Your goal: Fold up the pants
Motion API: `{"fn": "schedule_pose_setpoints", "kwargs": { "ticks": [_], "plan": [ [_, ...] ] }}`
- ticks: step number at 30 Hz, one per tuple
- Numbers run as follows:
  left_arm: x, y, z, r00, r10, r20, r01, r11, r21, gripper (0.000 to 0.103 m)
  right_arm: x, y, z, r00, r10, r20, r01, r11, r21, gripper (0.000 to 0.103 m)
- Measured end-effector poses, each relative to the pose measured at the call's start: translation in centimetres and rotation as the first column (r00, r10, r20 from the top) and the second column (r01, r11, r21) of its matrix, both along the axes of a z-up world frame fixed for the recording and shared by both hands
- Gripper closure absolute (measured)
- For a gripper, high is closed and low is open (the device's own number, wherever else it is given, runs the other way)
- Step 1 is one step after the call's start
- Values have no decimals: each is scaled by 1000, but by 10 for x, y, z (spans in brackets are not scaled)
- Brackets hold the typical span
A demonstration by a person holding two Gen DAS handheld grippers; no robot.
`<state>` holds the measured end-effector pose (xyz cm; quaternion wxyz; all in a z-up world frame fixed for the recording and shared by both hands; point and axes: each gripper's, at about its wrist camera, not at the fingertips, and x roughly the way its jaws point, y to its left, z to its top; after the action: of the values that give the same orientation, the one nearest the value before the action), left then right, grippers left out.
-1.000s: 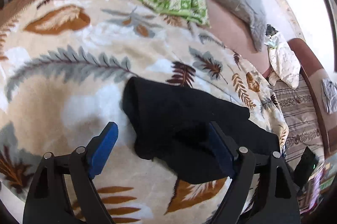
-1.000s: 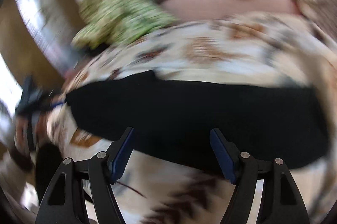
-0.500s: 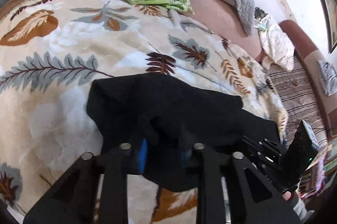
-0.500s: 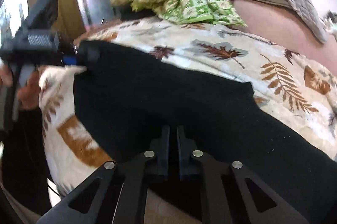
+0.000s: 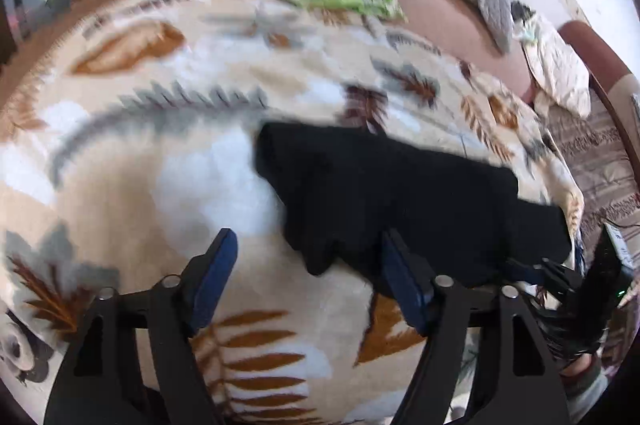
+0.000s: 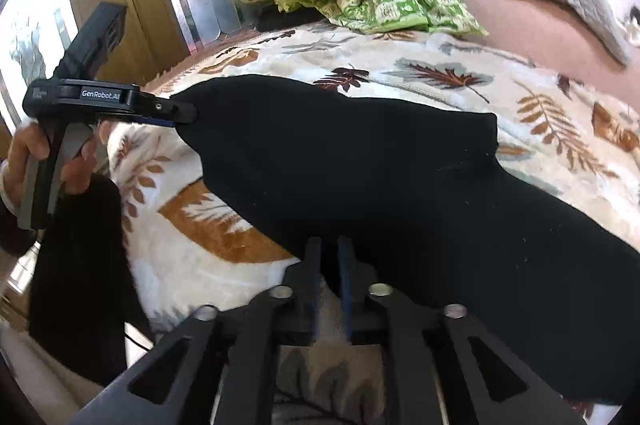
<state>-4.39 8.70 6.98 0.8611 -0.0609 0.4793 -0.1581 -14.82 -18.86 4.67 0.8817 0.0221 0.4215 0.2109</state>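
Releasing looks like the step in hand, judging by the long black fabric pants laid out flat as a band across the cream fleece blanket with brown and grey leaf print on the bed, both tools at its near edge. Finding the left gripper at one end of the garment, with jaws spread wide and opening further. Noting a drooping corner of black cloth between its blue pads, touching neither pad so far as the blurred left wrist view shows, hence gripping nothing. Finding the right gripper further along the same edge, with jaws parted only by a narrow slit and opening. Seeing the hem of the pants just at the tips, dark cloth in the upper part of the slit and pale blanket below; reading that as cloth let go rather than pinched, though hard to settle. Calling next for lifting both tools clear without dragging the edge, then taking hold of one end of the band and carrying it over onto the other end to halve the length, keeping the layers square.
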Motion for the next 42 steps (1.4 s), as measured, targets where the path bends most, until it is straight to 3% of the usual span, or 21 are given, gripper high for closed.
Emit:
{"fn": "schedule_pose_setpoints", "kwargs": {
  "ticks": [2, 6, 11, 13, 14, 16, 18, 20, 21, 22, 25, 28, 29, 32, 36, 39, 42],
  "plan": [
    [0, 7, 11, 998, 34, 50, -34, 999, -2, 21, -2, -9, 12, 1000, -11, 7, 11, 999, 42, 45],
    [12, 5, 7, 999, 42, 18, -41, 999, -31, 19, 10, -42, 38, 984, -154, 91, 147, 986, 72, 37],
    [23, -16, -27, 992, -1, -127, -8, 997, -71, 19, 67, -64, 24, 967, -256, -2, 256, 963, 85, 32],
    [25, -26, -32, 990, -17, -143, 6, 997, -74, 23, 90, -65, 7, 964, -257, -64, 263, 958, 113, 56],
    [24, -30, -28, 993, -16, -118, 9, 998, -59, 43, 96, -65, 1, 964, -251, -93, 261, 958, 120, 91],
    [22, -37, -15, 998, -32, -48, 32, 999, -1, 58, 104, -67, -2, 960, -265, -95, 275, 954, 116, 94],
    [16, -41, 2, 997, -50, 64, 45, 996, 70, 60, 99, -78, 8, 953, -300, -38, 302, 941, 154, 95],
    [16, -38, 7, 990, -31, 135, 7, 985, 175, 56, 95, -80, 13, 944, -329, -2, 326, 935, 138, 95],
    [18, -33, 3, 990, -10, 140, -22, 974, 225, 48, 96, -78, 12, 942, -335, 7, 332, 936, 116, 95],
    [21, -28, -2, 993, 3, 115, -30, 971, 237, 30, 99, -73, 4, 942, -335, 3, 334, 940, 64, 95],
    [21, -8, -11, 999, 43, 29, -47, 988, 145, 29, 108, -63, -17, 945, -325, -47, 325, 946, 10, 93],
    [13, -12, 2, 997, 45, 68, -57, 982, 181, 29, 102, -64, -8, 946, -322, -21, 323, 946, 24, 78],
    [8, -15, 10, 994, 46, 96, -64, 980, 190, 29, 98, -66, -2, 947, -322, -16, 322, 946, 32, 67],
    [-4, -25, 26, 987, 23, 160, -50, 984, 169, 29, 76, -73, 15, 950, -313, 12, 312, 949, 53, 66],
    [-5, -48, 21, 990, -23, 139, 4, 991, 135, 28, 39, -63, 17, 974, -228, 8, 227, 972, 56, 66],
    [1, -71, -2, 995, -68, 73, 54, 983, 174, 24, 29, -52, -7, 976, -210, -53, 211, 977, 18, 65],
    [0, -88, -22, 995, -78, 56, 60, 960, 273, 22, 17, -53, -6, 975, -223, -16, 223, 975, 9, 65]
  ]
}}
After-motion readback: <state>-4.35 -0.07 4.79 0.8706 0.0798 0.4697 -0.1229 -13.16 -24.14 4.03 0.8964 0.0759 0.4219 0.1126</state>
